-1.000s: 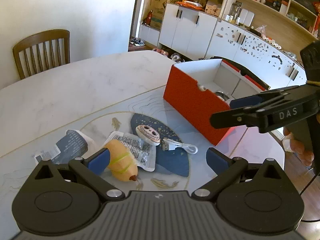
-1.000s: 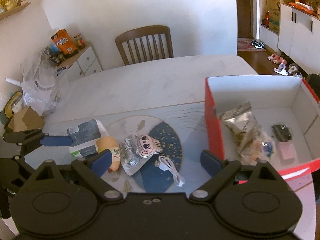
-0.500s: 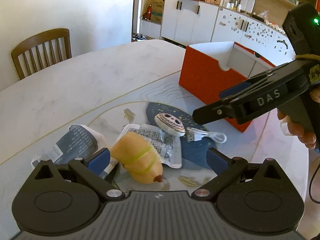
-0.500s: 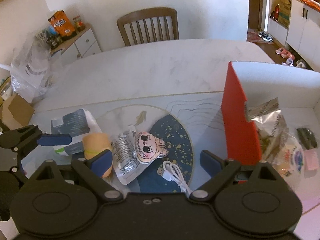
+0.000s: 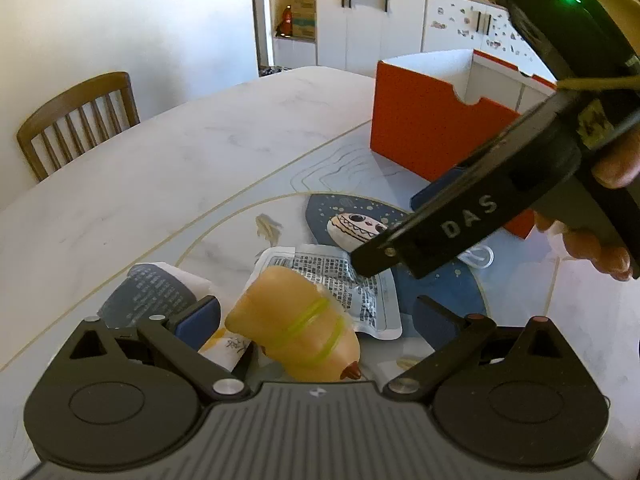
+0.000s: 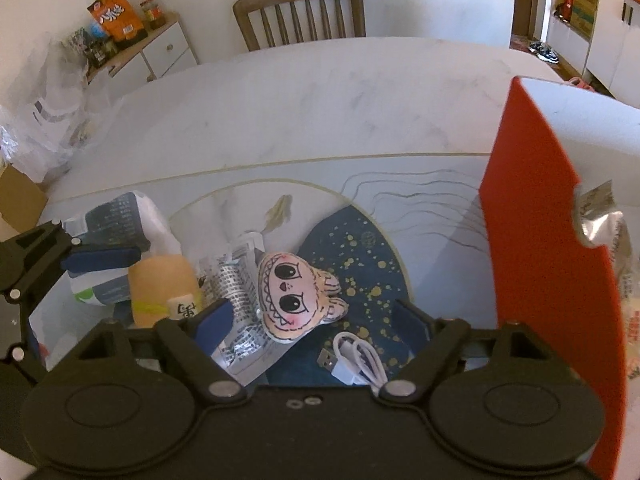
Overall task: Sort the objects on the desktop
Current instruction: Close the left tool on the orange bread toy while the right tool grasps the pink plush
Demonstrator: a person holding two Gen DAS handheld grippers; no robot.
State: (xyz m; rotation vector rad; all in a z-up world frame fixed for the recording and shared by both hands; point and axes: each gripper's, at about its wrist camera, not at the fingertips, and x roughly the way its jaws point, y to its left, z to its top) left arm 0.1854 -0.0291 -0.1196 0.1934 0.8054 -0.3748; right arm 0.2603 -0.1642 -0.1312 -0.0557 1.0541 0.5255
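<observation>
Both tongs gape wide, empty: left gripper around the orange toy; right gripper over the plush face; closing comes next.

Left gripper low, fingers spread wide. Right gripper angled down, fingers equally wide apart, gripped at its handle by right hand.

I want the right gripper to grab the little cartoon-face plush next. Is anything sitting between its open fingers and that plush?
Nothing visible does. The right gripper is open, and the plush lies directly between and just ahead of its fingertips, resting partly on the silver printed packet. The white USB cable lies beside it, nearer the red box, not in the way.
</observation>
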